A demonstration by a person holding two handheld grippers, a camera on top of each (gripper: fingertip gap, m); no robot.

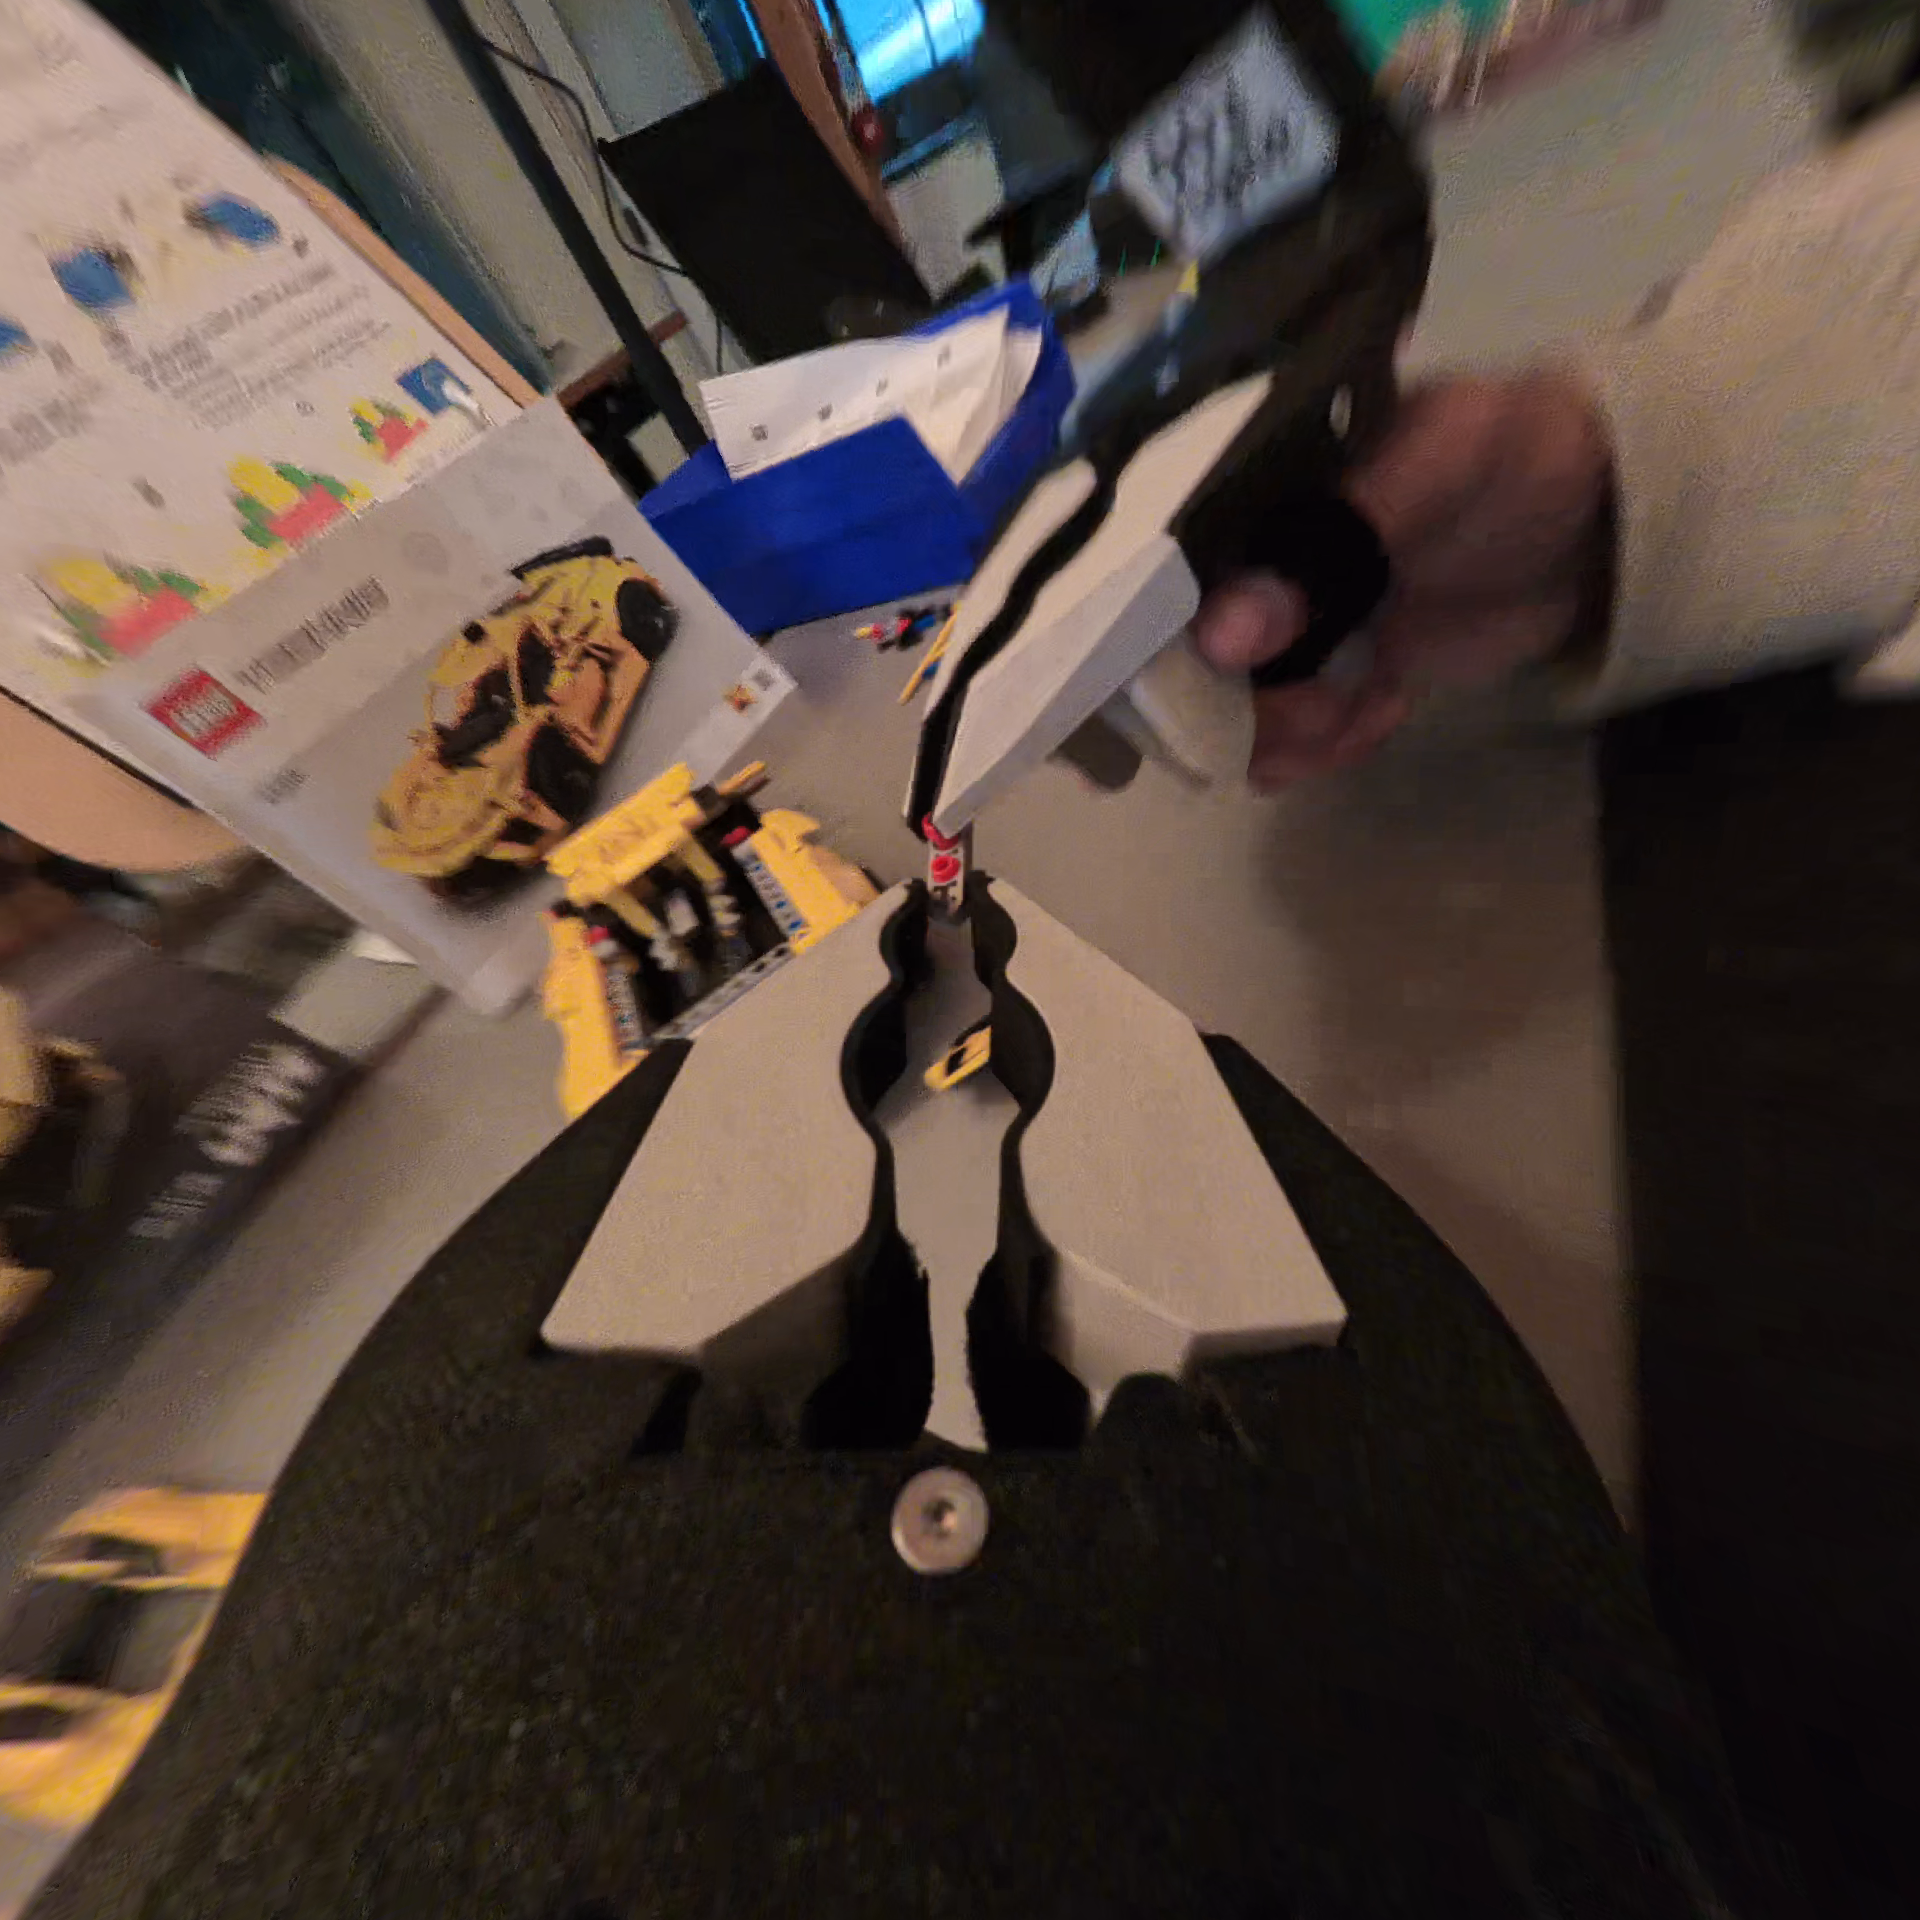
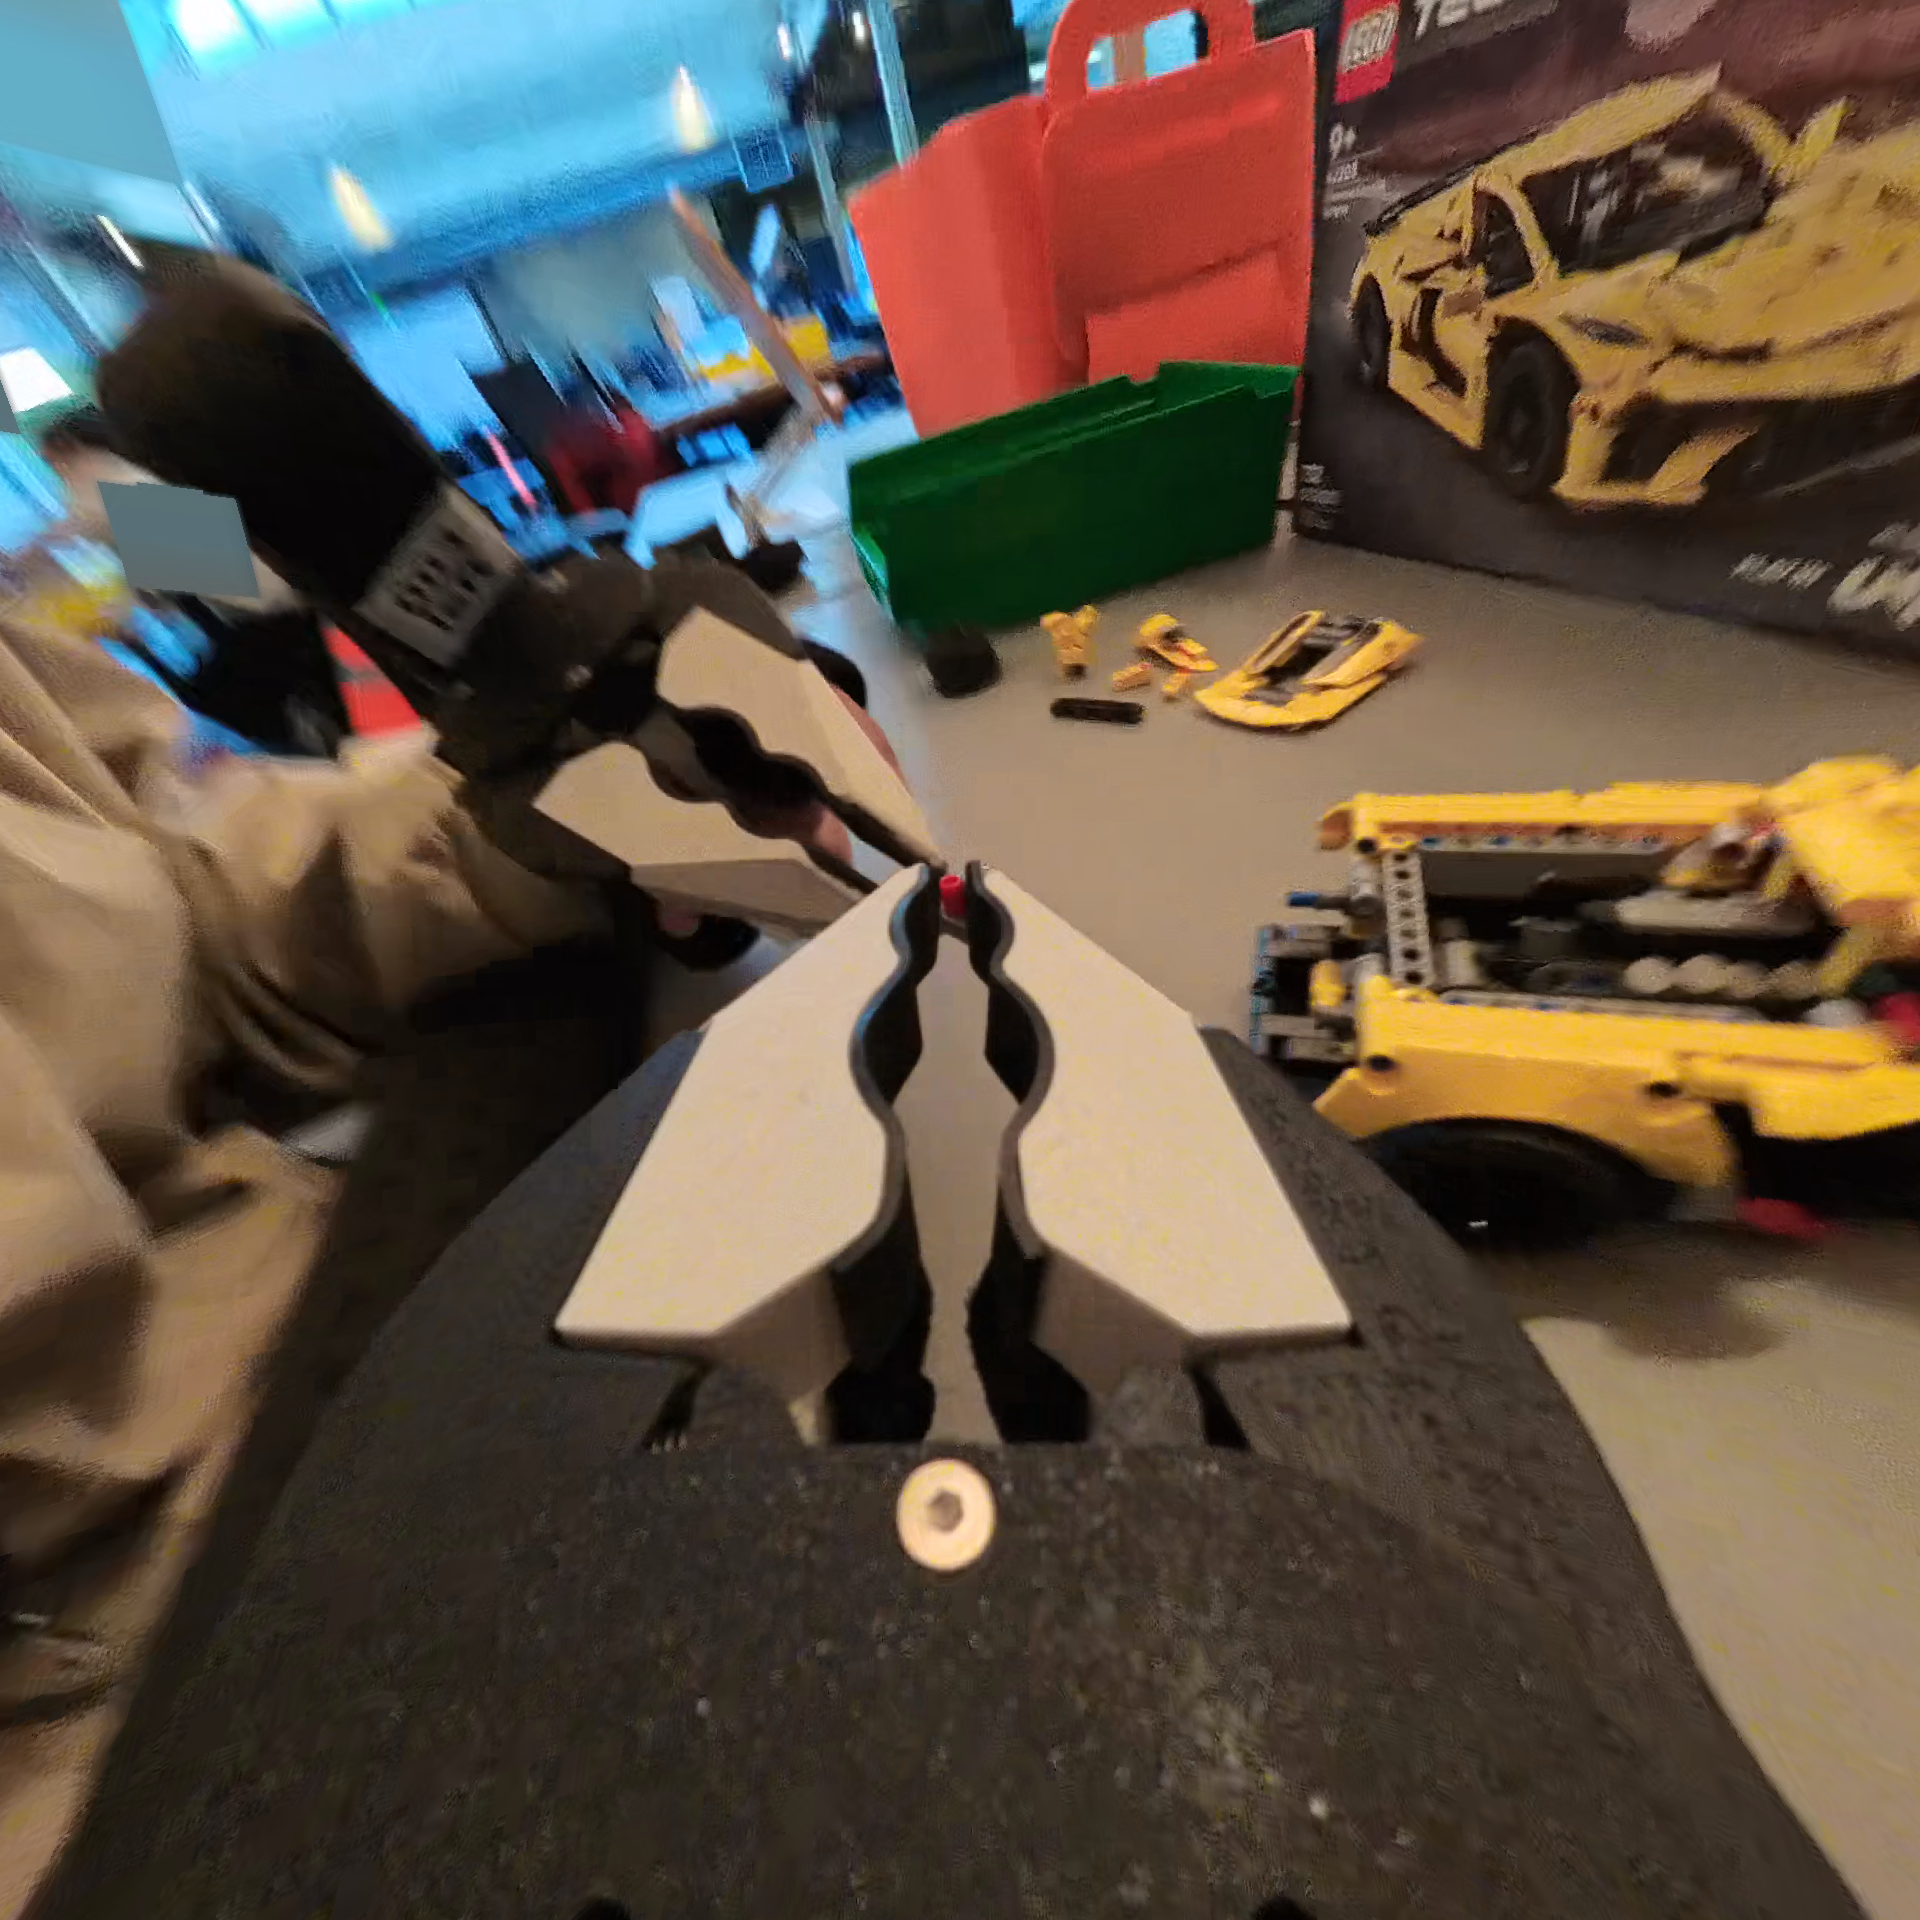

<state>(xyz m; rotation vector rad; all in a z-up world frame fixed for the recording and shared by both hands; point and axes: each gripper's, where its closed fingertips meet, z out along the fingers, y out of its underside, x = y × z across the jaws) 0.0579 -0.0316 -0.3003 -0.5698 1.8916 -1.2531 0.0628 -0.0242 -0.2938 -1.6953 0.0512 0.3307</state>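
The left gripper (image 1: pixel 948 896) has its fingers drawn narrow on a small grey brick piece with red pegs (image 1: pixel 945 878), pinched at the very tips, at 12 o'clock from the gripper body. The right gripper (image 2: pixel 951 896) meets it from the other side, fingers also narrow around the red end of the same piece (image 2: pixel 950 889); in the left wrist view the right gripper (image 1: pixel 940 821) comes down from 1 o'clock onto the top of it. So the piece sits in the air between the two pairs of tips, above the bench (image 2: pixel 1091 831).

By its look it is hard plastic, very light and stiff, smooth enough to slip or twist out of a tip-only pinch. The flat grey sides seem the surest place to take hold; the round pegs would likely roll.

Counted: one held piece, two grippers, one half-built yellow car (image 2: pixel 1600 987) at 3 o'clock in the right wrist view, one loose yellow body panel (image 2: pixel 1309 670) at 1 o'clock with several small yellow bits and one black part beside it, one green bin (image 2: pixel 1070 499), one orange bag (image 2: pixel 1091 218), one blue bin (image 1: pixel 852 499), one box with a yellow car picture (image 2: pixel 1621 312), one booklet (image 1: pixel 436 727).
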